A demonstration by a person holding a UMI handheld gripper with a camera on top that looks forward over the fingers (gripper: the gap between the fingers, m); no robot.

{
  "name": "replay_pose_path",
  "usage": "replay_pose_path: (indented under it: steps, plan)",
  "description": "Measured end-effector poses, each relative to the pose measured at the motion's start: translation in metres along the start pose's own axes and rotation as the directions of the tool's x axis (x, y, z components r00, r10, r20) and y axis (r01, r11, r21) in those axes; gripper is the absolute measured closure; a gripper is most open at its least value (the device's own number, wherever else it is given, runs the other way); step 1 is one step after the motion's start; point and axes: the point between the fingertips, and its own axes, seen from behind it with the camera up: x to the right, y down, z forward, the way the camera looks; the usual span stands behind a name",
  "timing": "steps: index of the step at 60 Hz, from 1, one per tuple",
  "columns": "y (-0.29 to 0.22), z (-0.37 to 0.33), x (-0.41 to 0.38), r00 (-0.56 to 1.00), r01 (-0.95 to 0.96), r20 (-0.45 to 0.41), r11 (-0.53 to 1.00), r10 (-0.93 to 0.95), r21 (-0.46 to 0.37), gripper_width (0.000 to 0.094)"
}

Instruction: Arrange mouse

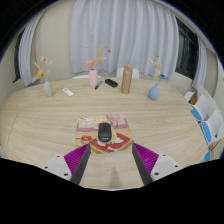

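A black mouse (105, 132) lies on a mouse mat (122, 143) with a red and white print, in the middle of a round wooden table (50, 130). The mouse sits just ahead of my fingers, a little left of the midline between them. My gripper (113, 160) is open, with its two purple pads (147, 158) spread wide and nothing between them but bare tabletop.
Pink items (119, 121) lie just behind the mat. Farther back stand a brown box (127, 79), a dark object (110, 83), a white card (68, 92) and vases with flowers (93, 73). Blue-and-white chairs (209, 124) stand at the right. White curtains hang behind.
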Motion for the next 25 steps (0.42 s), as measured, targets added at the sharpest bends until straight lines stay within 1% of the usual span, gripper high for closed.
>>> replay_pose_path:
  steps: [10,15,25]
  plan:
    - [0.016,-0.025,0.007,1.0,0.002,-0.004,1.0,-0.002,0.002,0.0083]
    - [0.026,-0.03,0.014,1.0,0.018,-0.022,1.0,-0.018,-0.003,0.0082]
    - [0.036,-0.038,0.012,1.0,0.015,-0.004,1.0,-0.015,-0.007,0.0083]
